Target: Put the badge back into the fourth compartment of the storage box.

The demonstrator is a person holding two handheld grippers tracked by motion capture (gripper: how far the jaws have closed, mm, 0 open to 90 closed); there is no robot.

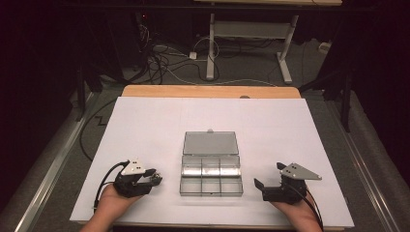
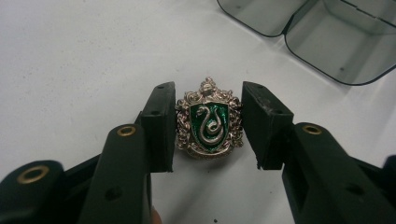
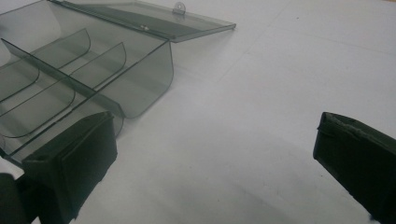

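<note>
The left tongs (image 2: pixel 208 126) hold a green snake badge (image 2: pixel 209 119), mid-frame, maybe touching the tabletop (image 2: pixel 84 56). The right tongs (image 3: pixel 215 154) gape wide.

Count: one crest badge (image 2: pixel 209 122); one clear compartment box (image 1: pixel 211 175), six compartments, lid open; two grippers, left (image 1: pixel 155 177) and right (image 1: pixel 269 180); one desk (image 1: pixel 145 125).

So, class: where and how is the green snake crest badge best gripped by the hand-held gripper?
Across its two ornate side edges, coming in low from the person's side. The badge is a flat, narrow shield, and the left hand-held gripper already brackets those sides; whether its pads touch cannot be told.
</note>
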